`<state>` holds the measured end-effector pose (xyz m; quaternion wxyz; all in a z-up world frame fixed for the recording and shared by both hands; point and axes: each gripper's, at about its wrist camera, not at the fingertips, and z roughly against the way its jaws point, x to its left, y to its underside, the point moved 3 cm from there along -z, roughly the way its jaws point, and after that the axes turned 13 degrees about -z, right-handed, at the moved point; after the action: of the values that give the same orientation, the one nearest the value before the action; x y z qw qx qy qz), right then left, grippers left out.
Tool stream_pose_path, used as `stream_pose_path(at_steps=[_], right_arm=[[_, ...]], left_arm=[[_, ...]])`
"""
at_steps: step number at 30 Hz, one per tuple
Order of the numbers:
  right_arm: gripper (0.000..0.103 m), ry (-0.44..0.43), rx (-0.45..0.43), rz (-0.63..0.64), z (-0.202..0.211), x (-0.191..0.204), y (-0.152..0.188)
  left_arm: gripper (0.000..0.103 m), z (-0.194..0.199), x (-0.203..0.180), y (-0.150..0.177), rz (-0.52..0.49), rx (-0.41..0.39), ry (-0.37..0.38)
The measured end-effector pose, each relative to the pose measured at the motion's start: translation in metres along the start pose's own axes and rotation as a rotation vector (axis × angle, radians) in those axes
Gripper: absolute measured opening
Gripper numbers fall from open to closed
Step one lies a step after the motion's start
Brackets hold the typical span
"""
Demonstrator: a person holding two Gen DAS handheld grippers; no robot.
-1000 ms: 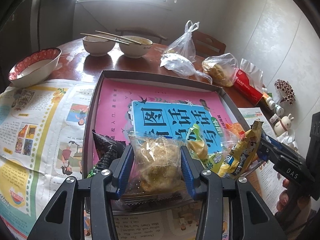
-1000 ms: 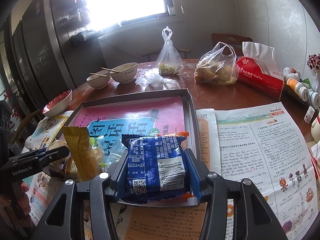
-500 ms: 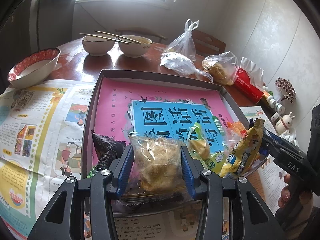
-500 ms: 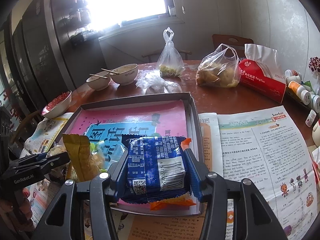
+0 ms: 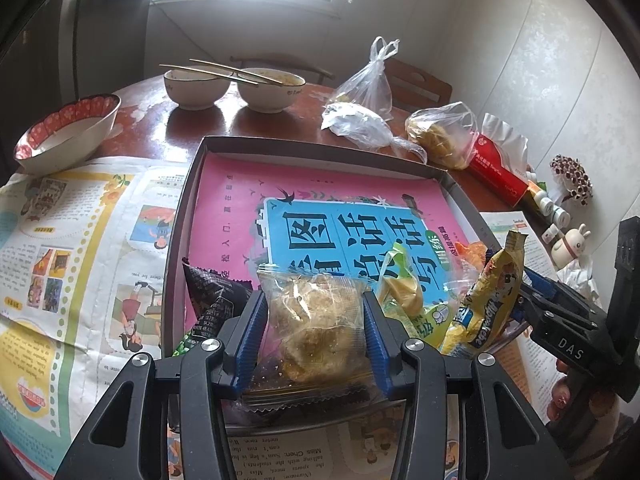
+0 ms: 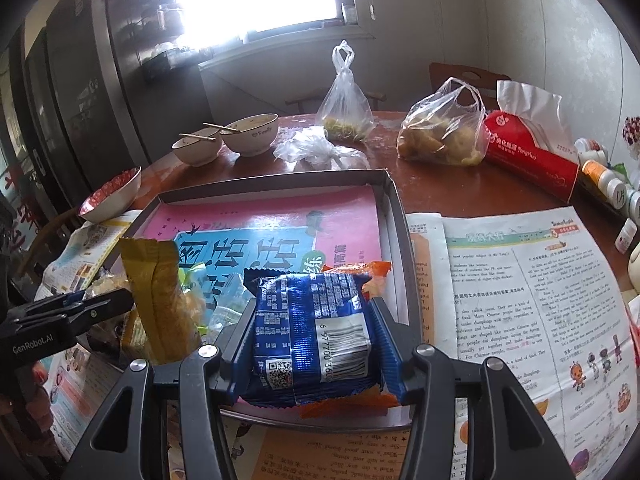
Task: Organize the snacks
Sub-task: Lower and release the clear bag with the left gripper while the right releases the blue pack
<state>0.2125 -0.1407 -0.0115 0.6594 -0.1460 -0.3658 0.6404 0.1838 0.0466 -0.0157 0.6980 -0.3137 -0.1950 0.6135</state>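
Seen from the left wrist, the left gripper (image 5: 314, 332) clenches one clear packet of golden pastry (image 5: 316, 328) between its two blue pads at the near edge of one shallow grey tray (image 5: 176, 236), which is lined with a pink-and-blue book cover. One dark packet (image 5: 210, 300) lies at the pastry's nine o'clock; one green-yellow packet (image 5: 404, 292) and one upright yellow packet (image 5: 490, 300) stand at its three o'clock, beside the right gripper (image 5: 532, 292). Three bowls (image 5: 196, 88) and two filled plastic bags (image 5: 440, 136) sit at twelve o'clock. From the right wrist, the right gripper (image 6: 316, 340) grasps one blue packet (image 6: 312, 332) atop one orange packet (image 6: 348, 404) at the tray's near right corner, with the yellow packet (image 6: 160, 300) at nine o'clock and one red tissue pack (image 6: 532, 156) at two o'clock.
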Motion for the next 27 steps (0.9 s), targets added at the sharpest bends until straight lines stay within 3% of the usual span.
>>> stream_pose_path(at_steps=[10, 20, 27], right_arm=[[0.062, 0.005, -0.035, 0.008, 0.012, 0.0, -0.001], [0.065, 0.009, -0.088, -0.023, 0.032, -0.009, -0.006], [0.074, 0.0, -0.17, -0.016, 0.061, -0.007, -0.005]], left_arm=[[0.05, 0.001, 0.0, 0.001, 0.0, 0.007, 0.001], [0.064, 0.015, 0.0, -0.001, 0.003, -0.021, -0.015], [0.074, 0.036, 0.0, -0.002, 0.006, -0.067, -0.035]])
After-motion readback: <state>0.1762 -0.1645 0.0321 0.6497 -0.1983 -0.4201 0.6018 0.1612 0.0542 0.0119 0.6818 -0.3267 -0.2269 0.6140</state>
